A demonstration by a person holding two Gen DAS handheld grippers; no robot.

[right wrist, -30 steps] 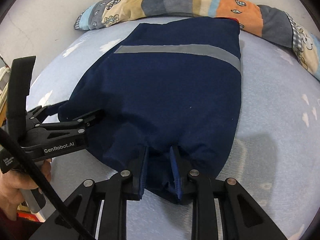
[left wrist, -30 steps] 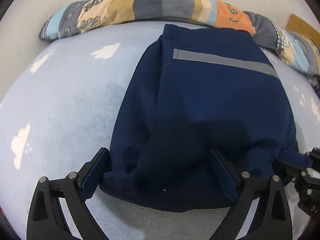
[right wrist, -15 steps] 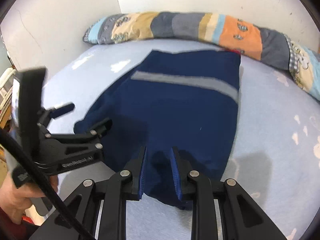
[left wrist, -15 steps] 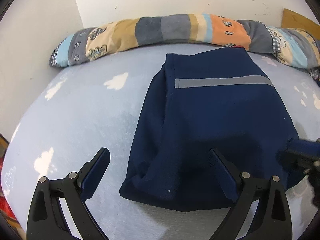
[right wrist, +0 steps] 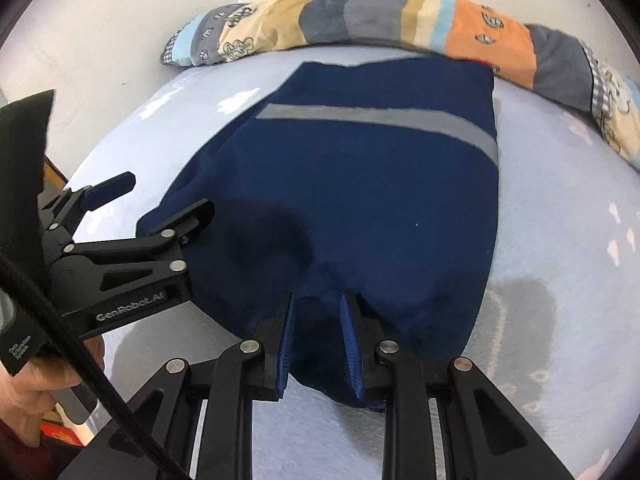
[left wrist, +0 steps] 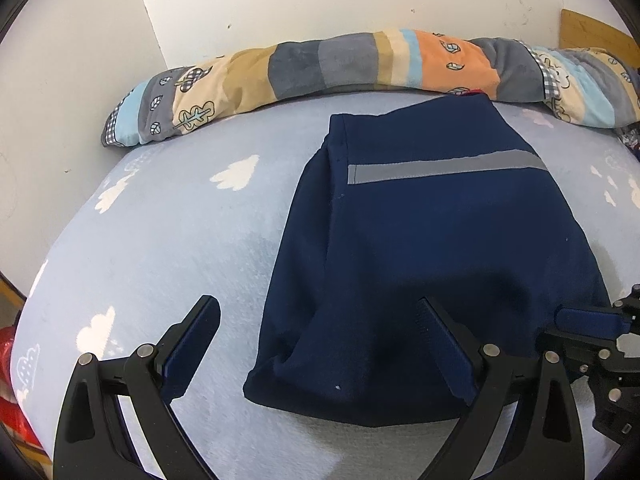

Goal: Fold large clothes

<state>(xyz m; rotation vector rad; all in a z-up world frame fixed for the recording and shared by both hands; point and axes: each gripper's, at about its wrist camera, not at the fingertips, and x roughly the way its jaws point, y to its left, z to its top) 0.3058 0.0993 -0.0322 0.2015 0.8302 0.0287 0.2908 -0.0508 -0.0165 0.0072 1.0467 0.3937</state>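
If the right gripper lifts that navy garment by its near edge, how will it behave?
Probably floppy: the navy garment bunches between the right gripper pads and lies in soft folds. Likely fairly heavy for cloth, since several layers are stacked. The fold may slide open, because the left gripper is open and holds nothing.

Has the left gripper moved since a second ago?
Yes. The left gripper has lifted back off the garment; more wall shows above the pillow.

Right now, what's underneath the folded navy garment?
The navy garment lies on a light blue bedsheet with white clouds, visible all around it. The sheet directly beneath, and the garment's folded-under layers, are covered.
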